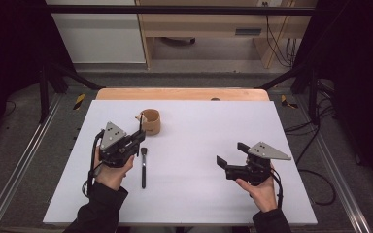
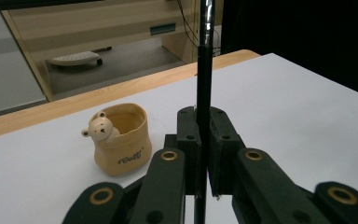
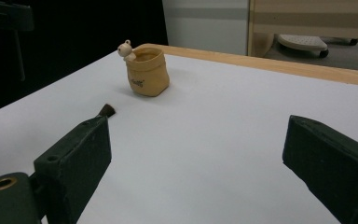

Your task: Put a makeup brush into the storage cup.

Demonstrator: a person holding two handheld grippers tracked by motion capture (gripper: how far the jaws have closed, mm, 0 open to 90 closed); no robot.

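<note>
L gripper (image 2: 204, 154) clamps a thin black stick (image 2: 204, 84) upright, prob. for dropping into the bear cup (image 2: 121, 137), while R gripper (image 3: 193, 163) gapes wide w/ 0 inside.

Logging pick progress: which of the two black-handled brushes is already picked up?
The upright brush clamped in the left tool; the other brush lies flat on the table.

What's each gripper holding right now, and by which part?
The left gripper is shut on a thin black stick, gripped partway along its shaft. The right gripper is open and holds nothing.
</note>
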